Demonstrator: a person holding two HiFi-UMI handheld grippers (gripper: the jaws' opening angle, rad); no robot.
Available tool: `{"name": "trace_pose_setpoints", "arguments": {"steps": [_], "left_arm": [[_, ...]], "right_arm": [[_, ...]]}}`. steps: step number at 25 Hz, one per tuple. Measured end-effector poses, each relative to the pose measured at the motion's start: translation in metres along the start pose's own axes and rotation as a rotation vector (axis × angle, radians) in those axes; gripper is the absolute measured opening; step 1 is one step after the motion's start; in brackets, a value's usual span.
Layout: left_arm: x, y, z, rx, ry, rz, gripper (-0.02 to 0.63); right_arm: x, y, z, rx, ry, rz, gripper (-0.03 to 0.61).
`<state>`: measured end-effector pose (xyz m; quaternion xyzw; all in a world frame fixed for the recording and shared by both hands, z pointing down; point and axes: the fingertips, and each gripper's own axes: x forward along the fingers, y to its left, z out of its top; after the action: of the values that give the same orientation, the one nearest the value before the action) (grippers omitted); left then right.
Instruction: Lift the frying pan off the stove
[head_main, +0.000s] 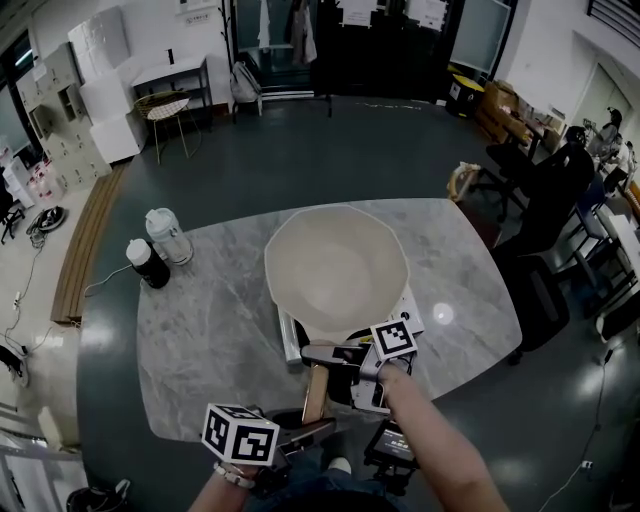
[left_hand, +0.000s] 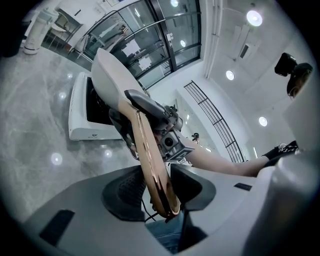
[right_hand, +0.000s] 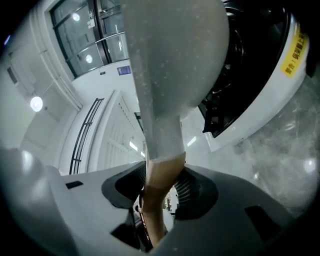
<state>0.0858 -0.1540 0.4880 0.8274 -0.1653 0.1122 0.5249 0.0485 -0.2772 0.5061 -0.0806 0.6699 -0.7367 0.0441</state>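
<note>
Frying pan (head_main: 335, 265), cream, round, tan wooden handle (head_main: 316, 390), held clear above white stove (head_main: 291, 342) on grey marble surface (head_main: 200, 330). Left tongs (left_hand: 160, 192) clamped on handle end; right tongs (right_hand: 162, 187) clamped nearer bowl.

I see a grey marble table (head_main: 200, 330). At its left edge: clear jar (head_main: 168, 237) w/ pale lid and, just beside it, a black bottle (head_main: 147, 264) w/ white cap. On the dark floor (head_main: 330, 150) beyond: wire chair (head_main: 165, 108), white lockers (head_main: 55, 110) far left, wood bench (head_main: 85, 240) along the left, black office chairs (head_main: 545, 200) at right.
</note>
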Motion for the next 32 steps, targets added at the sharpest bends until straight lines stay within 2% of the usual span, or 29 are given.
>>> {"name": "trace_pose_setpoints", "arguments": {"steps": [5,9,11,15,20,25,32], "left_arm": [[-0.003,0.002,0.000,0.010,0.022,0.012,0.164],[0.001,-0.004,-0.001,0.020,0.049,0.002,0.169],[0.001,-0.004,-0.002,0.018,0.053,-0.006,0.169],[-0.003,-0.005,0.002,0.031,0.061,-0.032,0.172],[-0.012,-0.005,0.009,0.051,0.067,-0.064,0.176],[-0.017,0.000,0.010,0.148,0.096,-0.061,0.178],[-0.005,-0.016,0.035,0.262,0.048,-0.081,0.174]], "right_arm": [[0.004,-0.004,0.005,0.079,-0.027,0.025,0.166],[0.006,-0.002,0.041,0.127,-0.249,0.083,0.164],[0.006,-0.001,0.045,0.069,-0.270,0.081,0.150],[0.011,0.002,0.042,-0.103,-0.257,-0.014,0.144],[0.017,0.006,0.044,-0.146,-0.269,-0.069,0.142],[0.015,0.018,0.048,-0.224,-0.285,-0.077,0.144],[-0.001,0.063,0.064,-0.380,-0.295,-0.105,0.150]]}}
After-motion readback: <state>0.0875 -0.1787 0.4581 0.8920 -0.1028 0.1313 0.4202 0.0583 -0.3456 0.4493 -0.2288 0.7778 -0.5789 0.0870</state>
